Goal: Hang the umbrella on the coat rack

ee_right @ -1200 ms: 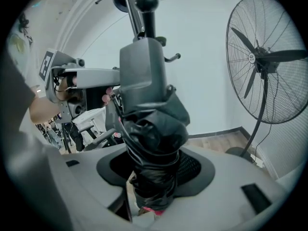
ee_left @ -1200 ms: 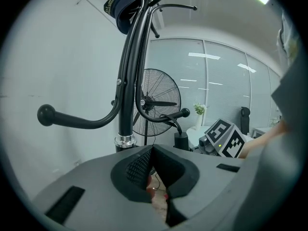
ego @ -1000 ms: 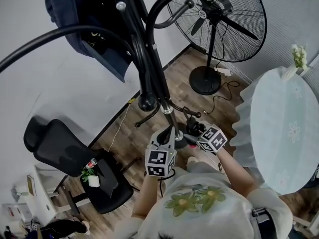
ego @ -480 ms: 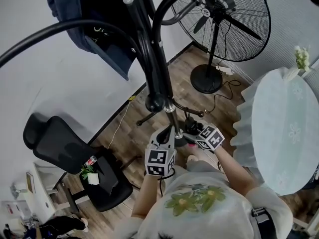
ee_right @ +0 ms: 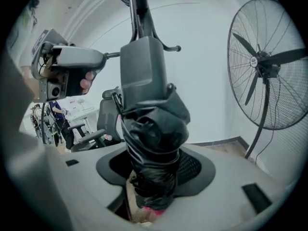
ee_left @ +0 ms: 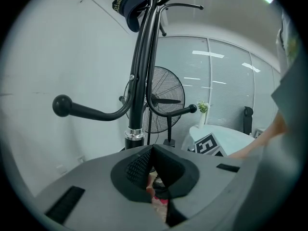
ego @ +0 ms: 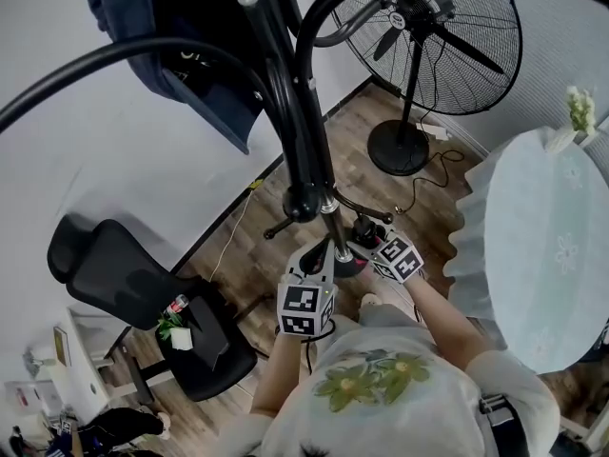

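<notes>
No lettering is reading clearly anywhere. The dark cap hanging on the coat rack is carrying pale print too small to make out. The cubes on the left gripper and right gripper are showing only black-and-white square patterns.

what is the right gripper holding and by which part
A black folded umbrella, clamped between the right gripper's jaws around its bundled fabric body.

Even bright indoor light; faint shadows; fisheye vignette in both gripper views; umbrella near lens slightly blurred.
</notes>
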### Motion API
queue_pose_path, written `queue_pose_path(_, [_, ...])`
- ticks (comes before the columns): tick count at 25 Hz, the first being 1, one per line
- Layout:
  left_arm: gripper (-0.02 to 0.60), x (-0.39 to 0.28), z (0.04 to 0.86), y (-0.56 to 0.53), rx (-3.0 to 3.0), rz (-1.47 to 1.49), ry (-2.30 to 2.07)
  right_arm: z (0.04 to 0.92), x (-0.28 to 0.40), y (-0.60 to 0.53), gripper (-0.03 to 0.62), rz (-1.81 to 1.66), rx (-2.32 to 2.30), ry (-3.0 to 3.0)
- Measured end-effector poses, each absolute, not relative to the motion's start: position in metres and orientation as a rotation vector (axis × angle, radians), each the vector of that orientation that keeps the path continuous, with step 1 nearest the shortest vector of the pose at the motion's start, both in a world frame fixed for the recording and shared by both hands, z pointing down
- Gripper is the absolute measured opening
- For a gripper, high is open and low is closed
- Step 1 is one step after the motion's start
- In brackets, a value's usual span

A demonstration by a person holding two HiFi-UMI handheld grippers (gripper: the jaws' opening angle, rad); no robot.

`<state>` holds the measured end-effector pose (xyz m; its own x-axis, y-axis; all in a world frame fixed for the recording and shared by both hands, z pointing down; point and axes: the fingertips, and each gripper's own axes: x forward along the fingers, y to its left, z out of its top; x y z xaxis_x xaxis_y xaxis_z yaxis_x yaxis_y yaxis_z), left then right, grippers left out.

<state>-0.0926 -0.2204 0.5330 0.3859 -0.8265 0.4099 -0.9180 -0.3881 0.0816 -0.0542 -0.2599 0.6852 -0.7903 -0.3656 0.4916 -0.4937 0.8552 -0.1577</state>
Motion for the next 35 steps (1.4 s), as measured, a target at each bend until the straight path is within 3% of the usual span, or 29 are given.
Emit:
queue_pose_path(13, [0.003, -0.096, 0.529, -0.224, 2.353, 0.458, -1.549, 0.699, -0.058, -0.277, 0.256, 0.352, 0.653, -2.519])
queue_pose_path(14, [0.003, -0.096, 0.529, -0.224, 2.353, 0.457, -1.549, 0.699, -0.058, -0.277, 0.284, 0.358, 0.662, -2.513])
queue_pose_path(15, [0.003, -0.095, 0.529, -0.224, 2.353, 0.455, -1.55, 0.699, -0.057, -0.278, 0.364, 0.367, 0.67, -2.513])
queue_pose_path(16, [0.003, -0.095, 0.53, -0.225, 2.354, 0.453, -1.55, 0.697, -0.056, -0.277, 0.405, 0.375, 0.677, -2.518])
queue_pose_path(31, [0.003, -0.088, 0.529, -0.225, 2.362, 0.426, -1.549, 0.578, -0.018, -0.259, 0.405, 0.357, 0.873, -2.779])
queue_pose_path(35, [0.003, -0.084, 0.523, -0.221, 2.378, 0.414, -1.544, 0.553, -0.004, -0.247, 0.311, 0.321, 0.929, -2.803])
